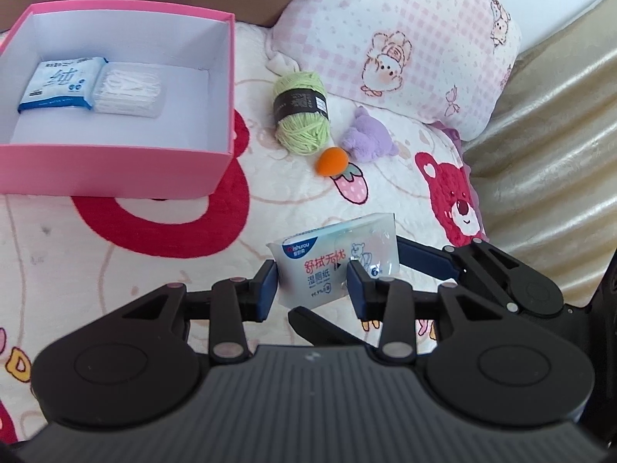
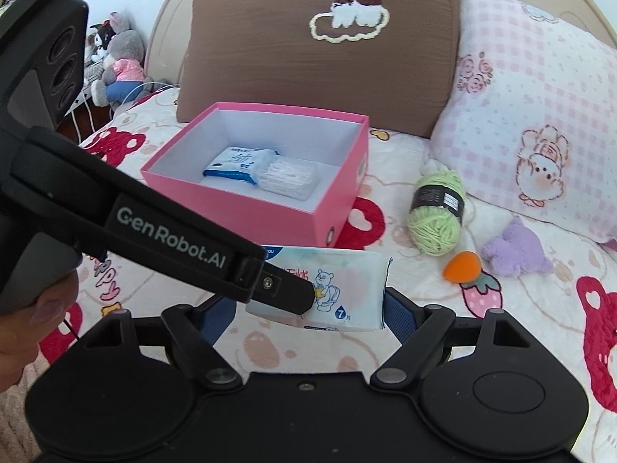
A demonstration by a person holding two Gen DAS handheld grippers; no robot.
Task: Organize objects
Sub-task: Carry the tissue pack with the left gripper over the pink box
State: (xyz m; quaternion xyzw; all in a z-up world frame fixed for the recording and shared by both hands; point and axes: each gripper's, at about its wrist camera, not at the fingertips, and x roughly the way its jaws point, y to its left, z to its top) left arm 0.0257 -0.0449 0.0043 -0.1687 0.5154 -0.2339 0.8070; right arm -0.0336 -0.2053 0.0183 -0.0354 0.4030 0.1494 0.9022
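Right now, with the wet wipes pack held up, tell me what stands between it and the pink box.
Nothing visible does. The wet wipes pack sits between the fingers of both the left gripper and the right gripper, and only bare bedspread lies between it and the pink box, whose top is open. The green yarn lies off to the side.

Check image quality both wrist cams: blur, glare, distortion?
Left wrist view: sharp on the wipes pack; fisheye bends the pink box; the wall at right is washed out. Right wrist view: daylight soft, no hard glare; the left gripper crosses the pack, the thumb at the edge is blurred.
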